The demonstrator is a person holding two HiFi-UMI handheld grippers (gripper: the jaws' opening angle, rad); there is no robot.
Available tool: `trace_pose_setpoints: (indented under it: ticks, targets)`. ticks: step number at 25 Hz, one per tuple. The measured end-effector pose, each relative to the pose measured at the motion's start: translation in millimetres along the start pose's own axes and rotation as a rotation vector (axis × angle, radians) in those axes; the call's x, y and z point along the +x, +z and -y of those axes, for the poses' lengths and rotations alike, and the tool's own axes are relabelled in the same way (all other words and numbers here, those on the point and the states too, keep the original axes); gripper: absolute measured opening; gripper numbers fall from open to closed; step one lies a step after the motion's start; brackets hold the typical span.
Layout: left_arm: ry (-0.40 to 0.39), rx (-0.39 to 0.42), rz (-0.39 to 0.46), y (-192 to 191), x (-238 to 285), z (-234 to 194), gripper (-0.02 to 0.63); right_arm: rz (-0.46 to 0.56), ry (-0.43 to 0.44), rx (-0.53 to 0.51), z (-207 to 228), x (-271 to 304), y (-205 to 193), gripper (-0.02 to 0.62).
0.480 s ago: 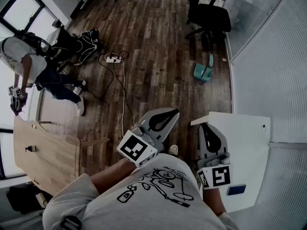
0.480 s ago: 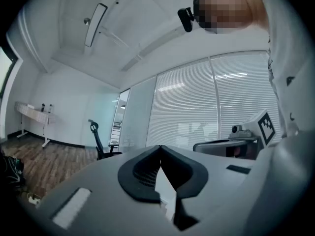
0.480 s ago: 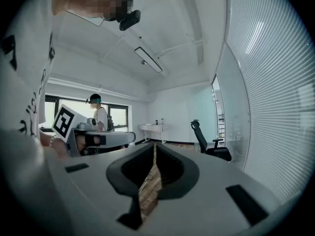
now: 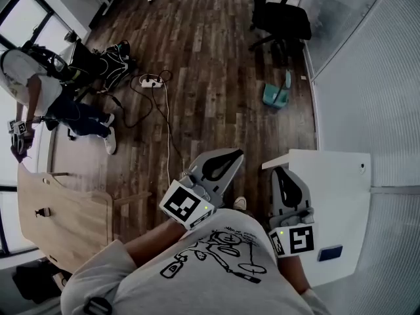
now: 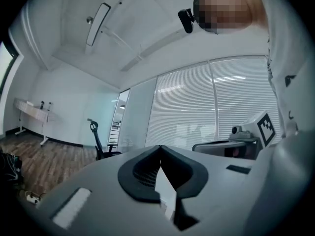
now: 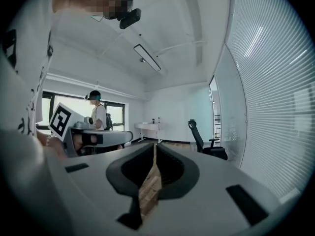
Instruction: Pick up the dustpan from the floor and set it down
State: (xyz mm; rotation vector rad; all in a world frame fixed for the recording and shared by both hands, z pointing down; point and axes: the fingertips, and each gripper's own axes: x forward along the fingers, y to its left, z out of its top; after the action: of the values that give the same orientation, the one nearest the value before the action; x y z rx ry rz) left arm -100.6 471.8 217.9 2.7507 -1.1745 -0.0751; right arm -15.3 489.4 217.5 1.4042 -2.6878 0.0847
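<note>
Dark wood-plank floor (image 4: 210, 77) runs to 1 black office chair (image 4: 279, 18). White blinds (image 4: 374, 90) line the right wall (windows (image 4: 29, 15) opposite). A pale wooden table (image 4: 65, 218) stands lower left.

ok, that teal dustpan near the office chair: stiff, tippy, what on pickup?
Probably stiff and light: the dustpan looks like moulded plastic. Its long handle stands up from the pan, so gripped high it would likely swing pan-down. On the smooth wood floor it may slide if nudged.
</note>
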Motion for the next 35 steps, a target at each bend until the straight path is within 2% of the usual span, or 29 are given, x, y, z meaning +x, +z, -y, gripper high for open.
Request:
trace_pose_setpoints:
  ticks: [6,11,17,27,35]
  targets:
    - [0.011,-0.006,0.008,2,-21,-24,0.002,-0.003,-0.022,-0.006,-17,15,4,0.017]
    - [0.018,-0.006,-0.013,-6,-41,-41,0.002,-0.006,-0.036,0.045,-34,26,-1,0.017]
    - [0.035,-0.036,-0.040,-18,-54,-57,0.002,-0.027,-0.037,0.056,-47,34,-9,0.017]
    - [0.039,-0.045,-0.045,-17,-23,-69,0.002,-0.049,-0.040,0.086,-21,56,-17,0.017]
    - [0.042,-0.033,-0.061,-14,33,-82,0.002,-0.042,-0.050,0.115,36,81,-18,0.017]
